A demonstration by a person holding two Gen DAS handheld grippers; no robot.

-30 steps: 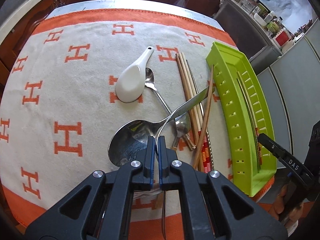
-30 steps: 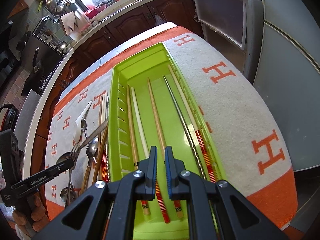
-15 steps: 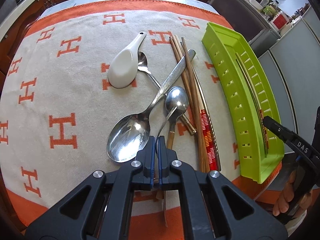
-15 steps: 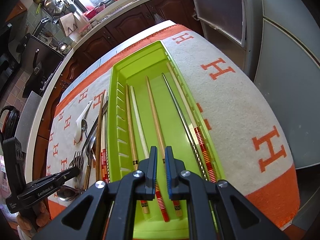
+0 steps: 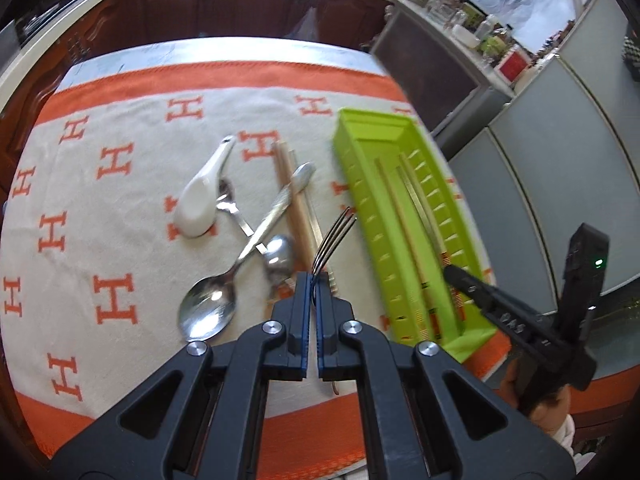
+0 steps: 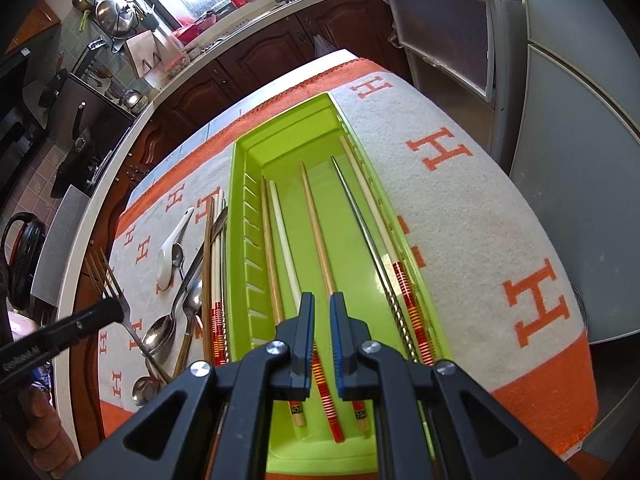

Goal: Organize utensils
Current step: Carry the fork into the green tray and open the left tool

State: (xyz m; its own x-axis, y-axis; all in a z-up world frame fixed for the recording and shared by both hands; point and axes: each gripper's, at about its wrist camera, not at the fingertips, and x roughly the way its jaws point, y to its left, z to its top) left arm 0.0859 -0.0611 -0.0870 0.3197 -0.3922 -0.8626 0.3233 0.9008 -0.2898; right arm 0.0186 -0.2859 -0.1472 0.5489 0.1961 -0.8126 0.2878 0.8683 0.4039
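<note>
My left gripper is shut on a metal fork, held in the air above the cloth with its tines pointing away; it also shows in the right wrist view. A lime green tray with several chopsticks lies to the right. On the cloth lie a large metal spoon, a white ceramic spoon, smaller spoons and chopsticks. My right gripper hovers over the tray's near end, jaws nearly closed and empty.
An orange and cream cloth with H marks covers the table. Kitchen cabinets and a counter with pots stand beyond the far edge. A grey appliance stands to the right of the table.
My left gripper has lifted the fork up off the pile and moved back, away from the spoons. The large spoon has come to rest on the cloth. The right gripper has barely moved.
</note>
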